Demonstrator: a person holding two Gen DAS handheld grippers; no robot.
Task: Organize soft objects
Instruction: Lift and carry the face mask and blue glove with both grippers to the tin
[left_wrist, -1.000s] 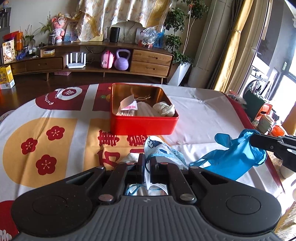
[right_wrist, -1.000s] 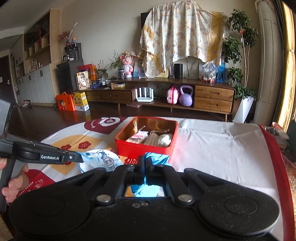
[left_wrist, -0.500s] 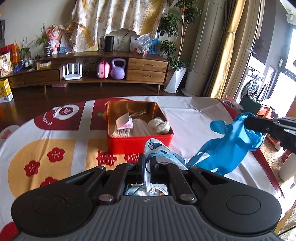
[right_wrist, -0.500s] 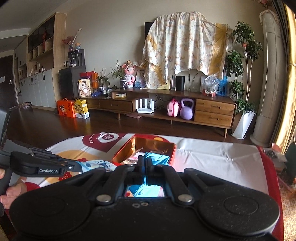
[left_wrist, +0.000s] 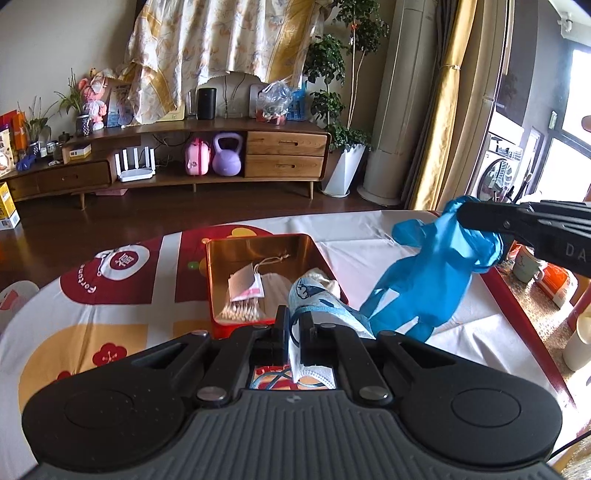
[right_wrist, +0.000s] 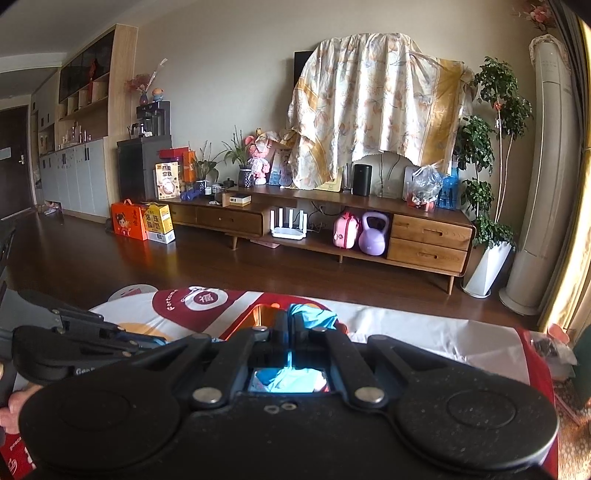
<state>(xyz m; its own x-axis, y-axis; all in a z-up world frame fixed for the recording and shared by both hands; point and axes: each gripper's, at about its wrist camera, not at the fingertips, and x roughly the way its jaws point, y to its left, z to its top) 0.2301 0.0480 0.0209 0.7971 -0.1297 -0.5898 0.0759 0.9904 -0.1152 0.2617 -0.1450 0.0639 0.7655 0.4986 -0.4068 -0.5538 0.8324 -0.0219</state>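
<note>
1. Nearest, the left claw (left_wrist: 293, 326) is seen tilted downward over the bench (left_wrist: 122, 317), its jaws pressed together on a face mask (left_wrist: 317, 306).
2. Thin white pleated fabric with a blue print and blue ear loops makes up the mask; it is bunched above the jaws and hangs below them, clear of the bench.
3. Alongside, the right claw (right_wrist: 290, 328) is held closer to level, its jaws clamped tight on a blue glove (left_wrist: 424, 280).
4. Smooth, thin, rubbery material forms the glove; it dangles limp from the pinch, with its fingers drooping toward the white part of the bench cover, right of the tin.
5. Part of a hand (right_wrist: 14, 410) is visible at the left edge of the right wrist view, wrapped on the left claw's handle.
6. Just beyond the left claw, a red square tin (left_wrist: 258, 273) with a shiny copper-toned inside is set on the bench, open.
7. Inside it lie a bundle of cotton swabs (left_wrist: 240, 314), a white cloth pouch (left_wrist: 275, 290) with a string and paper tag, and a crumpled white item partly hidden by the mask.
8. Farther off, a long wooden cabinet (left_wrist: 284, 155) stands against the wall across a dark wood floor.
</note>
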